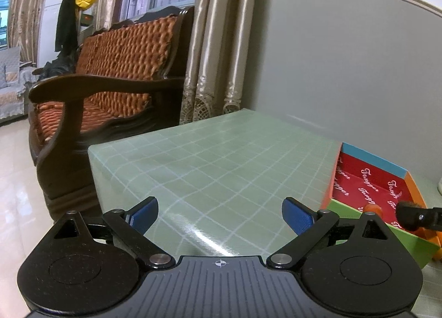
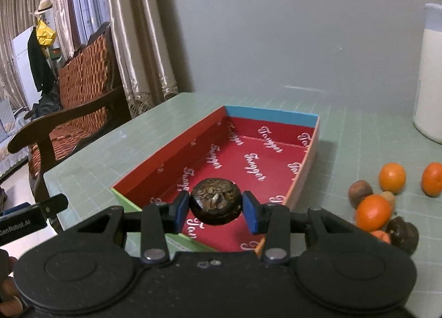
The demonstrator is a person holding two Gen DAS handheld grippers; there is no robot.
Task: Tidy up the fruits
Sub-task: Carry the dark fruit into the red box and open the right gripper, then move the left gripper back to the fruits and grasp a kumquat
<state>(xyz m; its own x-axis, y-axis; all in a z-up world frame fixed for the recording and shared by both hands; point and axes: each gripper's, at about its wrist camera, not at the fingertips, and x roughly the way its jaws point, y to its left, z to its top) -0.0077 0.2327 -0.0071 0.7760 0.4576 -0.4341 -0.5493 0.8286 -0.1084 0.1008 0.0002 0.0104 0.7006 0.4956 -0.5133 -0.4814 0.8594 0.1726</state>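
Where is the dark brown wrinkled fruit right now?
In the right wrist view, the dark fruit sits clamped in the right gripper, over the near end of the red box.

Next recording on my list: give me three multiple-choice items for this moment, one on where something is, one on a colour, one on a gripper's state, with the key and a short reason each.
1. Where is the dark wrinkled fruit?
A. Among the oranges on the table
B. Between the pads of the right hand-held gripper, above the near end of the box
C. On the wooden bench

2. What colour is the far end wall of the box?
A. Blue
B. Yellow
C. Black

3. How does the left hand-held gripper stand?
A. Shut on an orange
B. Shut on the box wall
C. Open, with nothing between its pads

Key: 1 B, both blue pads press the fruit's sides, with the red box floor behind it. 2 A, a blue strip runs along the far end. 3 C, only green table mat shows between its spread pads.
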